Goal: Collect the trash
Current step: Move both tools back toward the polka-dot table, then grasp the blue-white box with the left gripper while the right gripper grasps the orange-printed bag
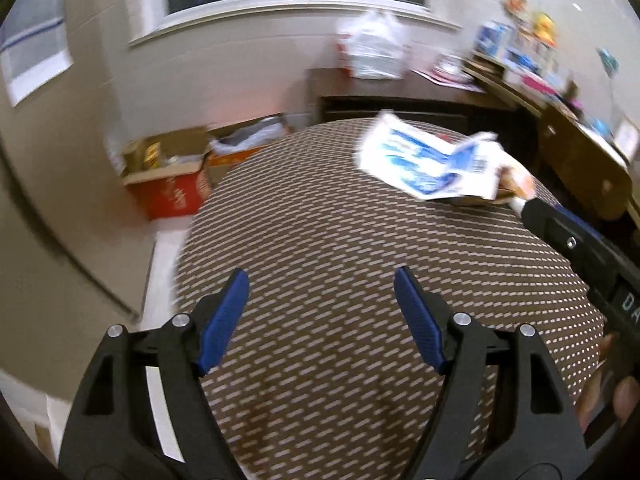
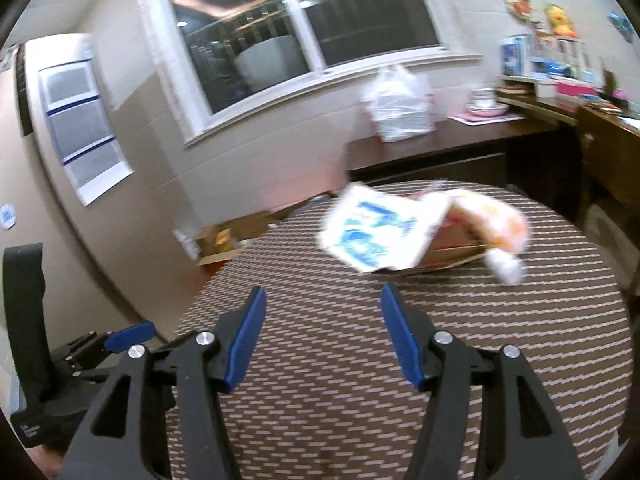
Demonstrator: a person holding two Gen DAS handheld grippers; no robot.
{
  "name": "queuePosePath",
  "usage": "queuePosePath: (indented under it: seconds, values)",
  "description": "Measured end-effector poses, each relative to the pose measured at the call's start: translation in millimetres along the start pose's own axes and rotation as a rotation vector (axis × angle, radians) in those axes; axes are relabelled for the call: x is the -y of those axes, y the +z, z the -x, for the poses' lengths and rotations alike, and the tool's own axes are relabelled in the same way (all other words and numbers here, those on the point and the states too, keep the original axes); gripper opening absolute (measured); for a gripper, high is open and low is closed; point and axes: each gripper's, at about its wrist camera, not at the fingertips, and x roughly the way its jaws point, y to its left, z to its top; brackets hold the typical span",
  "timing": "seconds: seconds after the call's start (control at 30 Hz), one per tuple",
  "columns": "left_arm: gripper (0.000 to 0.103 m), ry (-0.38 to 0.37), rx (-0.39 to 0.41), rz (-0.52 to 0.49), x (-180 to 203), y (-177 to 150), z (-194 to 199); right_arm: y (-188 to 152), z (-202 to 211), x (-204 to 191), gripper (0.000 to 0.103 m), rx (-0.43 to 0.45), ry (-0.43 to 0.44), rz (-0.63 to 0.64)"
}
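Trash lies on the table ahead of each open, empty hand-held gripper.

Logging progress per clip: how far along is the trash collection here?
Nothing looks collected yet. Both tongs, left and right, are open and empty above the round table. The white-and-blue wrapper and orange packaging beside it are left to pick up.

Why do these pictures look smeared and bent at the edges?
Left wrist view: the blue-and-white wrapper and shelves streak from motion blur, while the left tool stays sharp. Right wrist view: the fisheye lens bows the window frame, and the plastic bag is smeared.
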Motion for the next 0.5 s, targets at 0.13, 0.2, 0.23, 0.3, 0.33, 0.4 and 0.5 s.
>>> queuePosePath:
  seconds: [0.13, 0.2, 0.23, 0.3, 0.33, 0.4, 0.5]
  values:
    - [0.075, -0.043, -0.001, -0.084, 50.4, 18.8, -21.5, 10.3, 3.6, 44.1, 0.061, 0.009, -0.072, -0.004]
    - [0.075, -0.064, -0.003, -0.108, 68.0, 25.2, -30.9, 15.6, 0.4, 62.8, 0.063, 0.004, -0.105, 0.0]
    - [0.075, -0.069, -0.003, -0.119, 75.8, 28.7, -36.3, 18.9, -2.7, 72.2, 0.063, -0.003, -0.12, 0.002]
    - [0.075, -0.08, -0.005, -0.137, 88.1, 34.4, -45.4, 24.0, -9.6, 89.1, 0.063, -0.019, -0.148, 0.006]
    - [0.075, -0.084, -0.007, -0.141, 93.9, 37.8, -51.1, 26.5, -13.8, 95.1, 0.063, -0.027, -0.158, 0.012]
    - [0.075, -0.093, -0.014, -0.147, 101.7, 43.6, -60.5, 31.9, -24.5, 104.0, 0.063, -0.044, -0.176, 0.026]
    - [0.075, -0.104, -0.016, -0.15, 112.2, 51.8, -73.3, 40.0, -45.2, 115.5, 0.063, -0.077, -0.2, 0.061]
